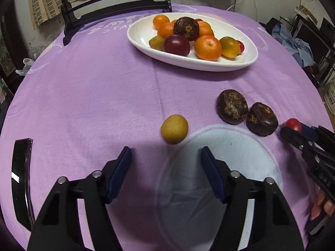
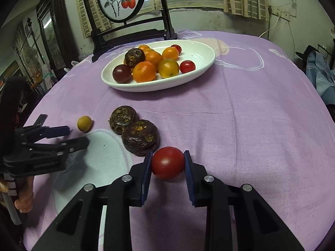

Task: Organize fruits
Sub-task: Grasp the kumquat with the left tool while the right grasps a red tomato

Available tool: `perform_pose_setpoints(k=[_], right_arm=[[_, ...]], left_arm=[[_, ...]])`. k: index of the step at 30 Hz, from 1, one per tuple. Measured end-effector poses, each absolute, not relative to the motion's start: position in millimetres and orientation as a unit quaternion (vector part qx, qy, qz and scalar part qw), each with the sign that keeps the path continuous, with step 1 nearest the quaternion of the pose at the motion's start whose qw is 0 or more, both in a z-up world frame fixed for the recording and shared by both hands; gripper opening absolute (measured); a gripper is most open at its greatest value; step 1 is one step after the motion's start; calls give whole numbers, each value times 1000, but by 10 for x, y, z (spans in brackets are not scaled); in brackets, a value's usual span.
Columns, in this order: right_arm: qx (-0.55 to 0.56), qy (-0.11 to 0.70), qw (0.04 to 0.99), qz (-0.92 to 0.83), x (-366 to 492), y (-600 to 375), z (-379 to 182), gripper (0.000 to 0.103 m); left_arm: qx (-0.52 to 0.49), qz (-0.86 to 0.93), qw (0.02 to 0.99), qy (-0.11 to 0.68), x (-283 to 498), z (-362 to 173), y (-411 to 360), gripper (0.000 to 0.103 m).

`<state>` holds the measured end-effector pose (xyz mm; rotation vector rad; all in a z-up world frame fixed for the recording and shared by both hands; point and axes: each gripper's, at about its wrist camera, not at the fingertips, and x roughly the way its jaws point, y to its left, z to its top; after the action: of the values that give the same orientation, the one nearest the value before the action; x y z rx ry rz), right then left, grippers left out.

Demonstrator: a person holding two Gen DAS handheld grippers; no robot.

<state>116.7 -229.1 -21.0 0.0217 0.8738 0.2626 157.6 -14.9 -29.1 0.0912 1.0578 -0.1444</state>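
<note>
My right gripper [image 2: 168,157] is shut on a red cherry tomato [image 2: 167,163], both blue pads pressing its sides just above the purple cloth. It also shows at the right edge of the left wrist view, where the tomato [image 1: 293,124] peeks out. My left gripper [image 1: 166,151] stands open, its tips just short of a small yellow fruit [image 1: 174,128] and nothing between them. Two dark brown water chestnuts [image 1: 232,106] [image 1: 261,118] lie touching, right of the yellow fruit. A white oval plate [image 1: 142,39] at the back holds several oranges, tomatoes and a chestnut.
A black chair-like stand with a round painted panel [image 2: 121,0] rises behind the plate. A flat black object [image 1: 21,177] lies near the table's left edge. A hand [image 2: 24,200] holds the left gripper. The round table drops off on all sides.
</note>
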Motion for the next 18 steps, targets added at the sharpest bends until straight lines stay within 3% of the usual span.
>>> perform_pose_setpoints(k=[4,5,7,8,18], right_arm=[[10,417,899,132,1149,-2286,-177,31],[10,417,899,133,1150,-2284,-177,31],[10,419,898,133,1154,-2283,-184,31],[10,420,898,133,1154,-2285,-187,31],[18,416,900,127,1144,-2303,-159,31]], left_arm=[[49,-71,862,500,1672,-290,-231,62],[50,-75,863,497,1693,-284,-250,54],[54,-80,864,494,1702,-263,-275,28],[62,-80,863,494,1693,-254,-300,26],[63,-110,872,472,1485,0,-319,26]])
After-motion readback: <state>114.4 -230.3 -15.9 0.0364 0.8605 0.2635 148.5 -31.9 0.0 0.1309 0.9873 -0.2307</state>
